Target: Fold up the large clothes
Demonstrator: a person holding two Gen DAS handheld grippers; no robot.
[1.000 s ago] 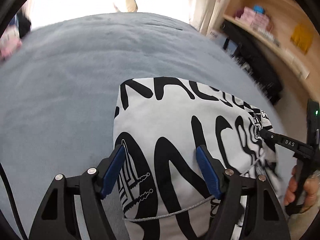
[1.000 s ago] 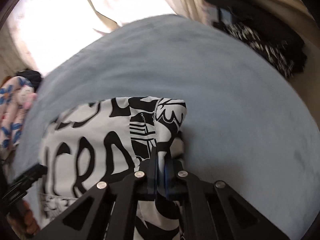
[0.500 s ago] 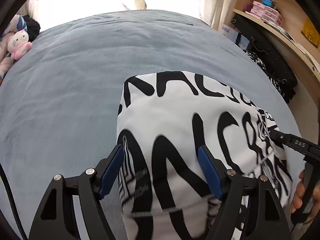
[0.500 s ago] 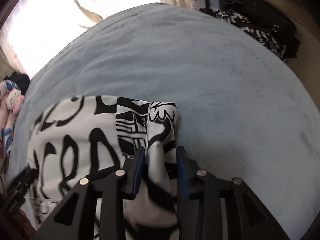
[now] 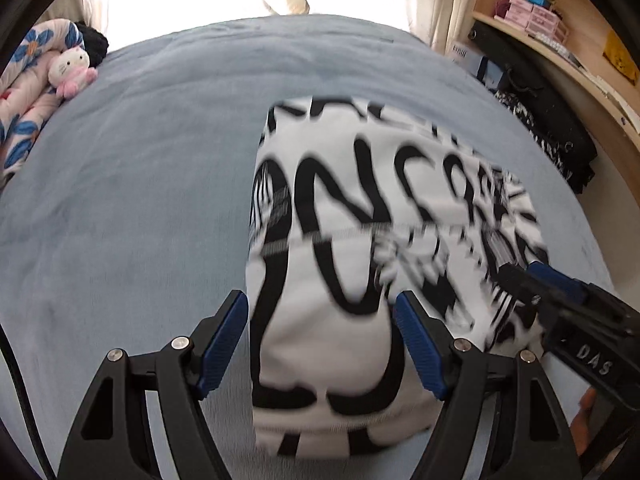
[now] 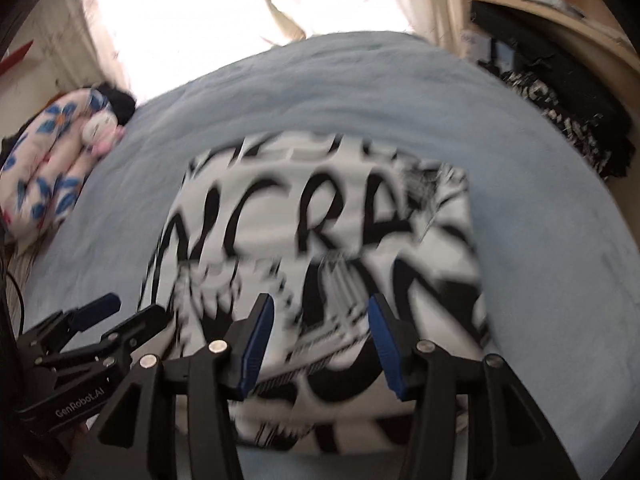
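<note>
A white garment with big black lettering (image 5: 372, 200) (image 6: 320, 220) lies folded into a rough rectangle on the blue-grey bed (image 5: 140, 180) (image 6: 540, 220). My left gripper (image 5: 320, 320) (image 6: 132, 308) hovers open over the garment's near left corner, its blue pads astride the cloth without touching it. My right gripper (image 6: 320, 312) (image 5: 540, 280) is over the near right part, jaws opening. The cloth lies below them, not pinched. Both views are motion-blurred.
A floral quilt (image 5: 24, 92) (image 6: 44, 168) and a small plush toy (image 5: 72, 66) sit at the bed's far left. Black clothing (image 5: 548, 120) (image 6: 568, 108) is heaped under a wooden shelf (image 5: 560, 40) on the right. A bright curtained window (image 6: 240, 12) is behind.
My right gripper, shut on the garment's right edge a second ago, has opened and let it go. Both grippers have drawn back toward the near edge, and the garment lies flat.
</note>
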